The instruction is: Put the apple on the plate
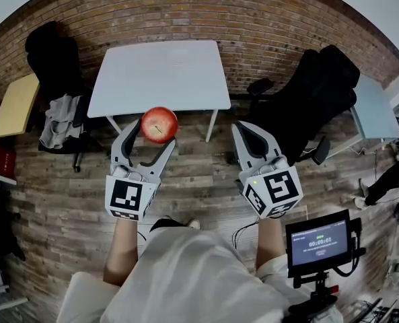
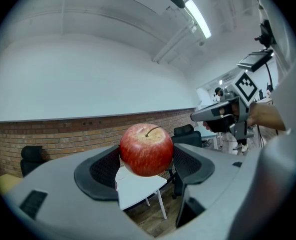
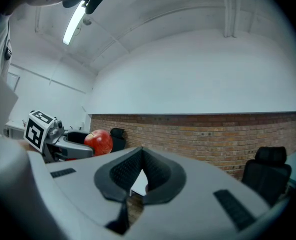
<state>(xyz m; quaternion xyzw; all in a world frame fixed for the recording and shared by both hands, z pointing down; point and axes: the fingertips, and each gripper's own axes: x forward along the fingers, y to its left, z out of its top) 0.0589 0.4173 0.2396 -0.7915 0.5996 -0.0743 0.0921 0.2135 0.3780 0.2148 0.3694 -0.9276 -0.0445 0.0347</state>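
The white table (image 1: 138, 79) stands ahead of you, and I cannot make out a plate on its pale top. Your right gripper (image 1: 243, 130) hangs alongside, jaws together on nothing. Your left gripper (image 1: 152, 134) is clamped on the apple (image 1: 159, 124), up in the air. You are in the carry, I judge. Next you should reach over the table, find the plate, lower the apple and let go gently.

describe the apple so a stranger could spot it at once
Start at the white table against the brick wall. In front of it, the left claw grips the apple: the only round red thing, while the right claw is shut and empty.
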